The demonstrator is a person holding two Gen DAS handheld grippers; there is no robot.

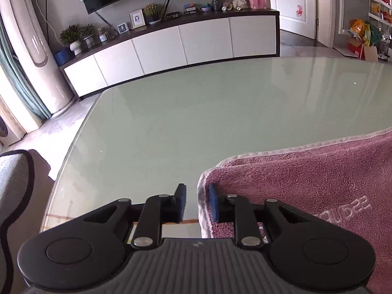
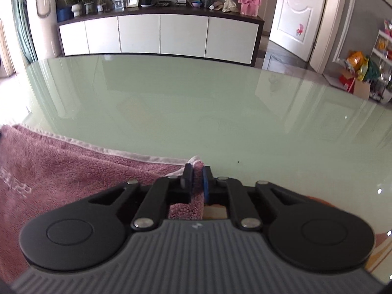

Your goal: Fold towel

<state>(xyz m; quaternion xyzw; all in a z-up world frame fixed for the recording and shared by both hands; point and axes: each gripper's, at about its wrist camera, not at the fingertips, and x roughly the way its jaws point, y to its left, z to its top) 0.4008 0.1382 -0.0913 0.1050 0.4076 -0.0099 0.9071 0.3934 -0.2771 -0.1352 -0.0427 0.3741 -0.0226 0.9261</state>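
Lying on the green glass table [image 1: 196,112], the pink towel [image 1: 306,183] fills the space from 3 o'clock down to 5 o'clock in the left wrist view. The left gripper [image 1: 197,202] sits at 6 o'clock with its jaws a little way apart. The towel's white-edged corner stands in the gap, and the blue pad [image 1: 213,202] rests against it, but the black finger [image 1: 180,202] is clear of the cloth. Nothing blocks the way across the glass. A long white cabinet [image 1: 171,44] stands far off at 12 o'clock, with a white door [image 1: 294,5] at 1 o'clock.

In the right wrist view the towel lies from 8 to 9 o'clock. The right gripper [image 2: 197,183] has narrow jaws with a fold of towel corner between them, but whether they squeeze it I cannot tell.
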